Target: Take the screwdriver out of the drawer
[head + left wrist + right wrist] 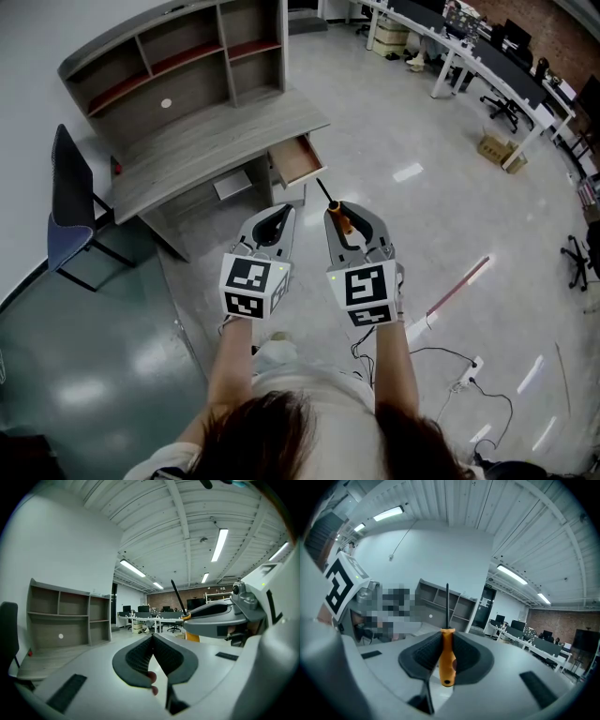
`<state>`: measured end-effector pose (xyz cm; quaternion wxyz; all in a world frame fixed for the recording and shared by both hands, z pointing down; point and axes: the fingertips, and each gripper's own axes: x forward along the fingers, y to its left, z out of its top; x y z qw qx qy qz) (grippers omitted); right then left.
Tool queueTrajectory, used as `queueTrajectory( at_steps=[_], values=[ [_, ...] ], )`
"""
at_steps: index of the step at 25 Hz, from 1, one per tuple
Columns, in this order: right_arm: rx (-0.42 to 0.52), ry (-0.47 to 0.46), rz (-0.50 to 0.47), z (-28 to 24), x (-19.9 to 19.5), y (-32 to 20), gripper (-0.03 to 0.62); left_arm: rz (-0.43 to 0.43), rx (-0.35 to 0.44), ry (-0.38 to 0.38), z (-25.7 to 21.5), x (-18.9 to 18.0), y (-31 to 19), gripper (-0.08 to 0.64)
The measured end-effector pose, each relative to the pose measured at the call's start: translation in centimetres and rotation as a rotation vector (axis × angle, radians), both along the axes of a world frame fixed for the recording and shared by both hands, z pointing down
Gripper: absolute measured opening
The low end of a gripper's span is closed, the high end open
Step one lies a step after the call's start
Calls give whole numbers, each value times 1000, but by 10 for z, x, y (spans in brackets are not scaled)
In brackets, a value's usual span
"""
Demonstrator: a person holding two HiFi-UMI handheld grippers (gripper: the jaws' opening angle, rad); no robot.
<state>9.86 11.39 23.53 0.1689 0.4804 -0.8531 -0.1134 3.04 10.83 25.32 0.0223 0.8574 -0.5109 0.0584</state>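
Right hand-held gripper tight on orange screwdriver handle, shaft straight ahead toward desk.

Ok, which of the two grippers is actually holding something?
The right gripper: its fingers clamp the orange-handled screwdriver. The left gripper is shut on nothing.
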Motion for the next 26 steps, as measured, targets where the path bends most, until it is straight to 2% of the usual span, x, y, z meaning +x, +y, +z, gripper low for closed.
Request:
queueTrajectory(
  at_steps=[16, 26],
  values=[
    [-1, -48, -26, 3, 51, 48, 83, -20, 1, -26, 3, 52, 50, 15],
    [-4, -66, -41, 4, 70, 69, 83, -40, -1, -32, 3, 68, 72, 15]
  ],
)
